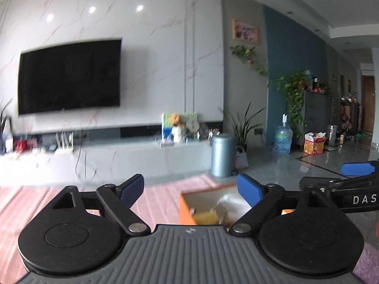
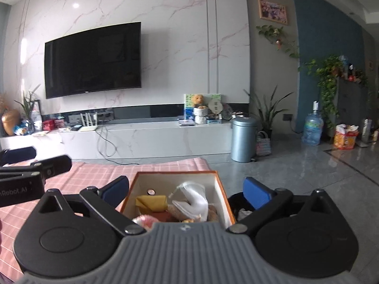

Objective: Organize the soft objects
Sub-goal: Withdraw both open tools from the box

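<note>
Faintly, left gripper reads "nRobot.AI".

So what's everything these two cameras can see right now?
orange box: one, white inside, on the pink checked cloth
soft items in box: several; white pouch, yellow bundle, pink piece
television: one, black, on marble wall
TV bench: one, white, below television
teddy bear: one, tan, on bench
bin: one, blue-grey, right of bench
water bottle: one, blue, on floor
left gripper: blue pads, open, empty
right gripper: blue pads, open, empty
</note>
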Motion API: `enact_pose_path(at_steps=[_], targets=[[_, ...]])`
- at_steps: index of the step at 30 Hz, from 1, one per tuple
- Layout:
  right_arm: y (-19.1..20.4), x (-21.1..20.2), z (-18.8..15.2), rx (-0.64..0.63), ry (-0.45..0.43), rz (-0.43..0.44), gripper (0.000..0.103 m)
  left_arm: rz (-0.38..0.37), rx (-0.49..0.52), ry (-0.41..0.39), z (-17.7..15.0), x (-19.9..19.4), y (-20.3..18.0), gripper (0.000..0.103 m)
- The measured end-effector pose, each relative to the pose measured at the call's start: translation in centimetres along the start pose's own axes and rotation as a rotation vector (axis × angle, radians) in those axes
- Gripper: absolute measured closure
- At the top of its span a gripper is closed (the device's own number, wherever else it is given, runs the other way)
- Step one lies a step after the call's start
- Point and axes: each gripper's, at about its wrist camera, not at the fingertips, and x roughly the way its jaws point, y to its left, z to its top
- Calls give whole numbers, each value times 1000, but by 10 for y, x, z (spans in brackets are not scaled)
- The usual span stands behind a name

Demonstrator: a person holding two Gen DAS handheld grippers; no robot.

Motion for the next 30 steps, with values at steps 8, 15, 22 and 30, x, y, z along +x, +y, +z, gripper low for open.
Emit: enact_pose_path(at_steps=[8, 15, 22, 30], targets=[[24, -6, -42, 17, 88, -52, 2, 151, -89, 110, -42, -12, 8, 0], [33, 1, -79, -27, 131, -84, 2, 210, -137, 230, -67, -2, 20, 0], [36, 16, -83, -23, 207, -77, 2, 250, -86, 277, -89, -10, 16, 0], [35, 19, -86, -25, 233, -82, 2, 245, -89, 299, -94, -10, 16, 0]])
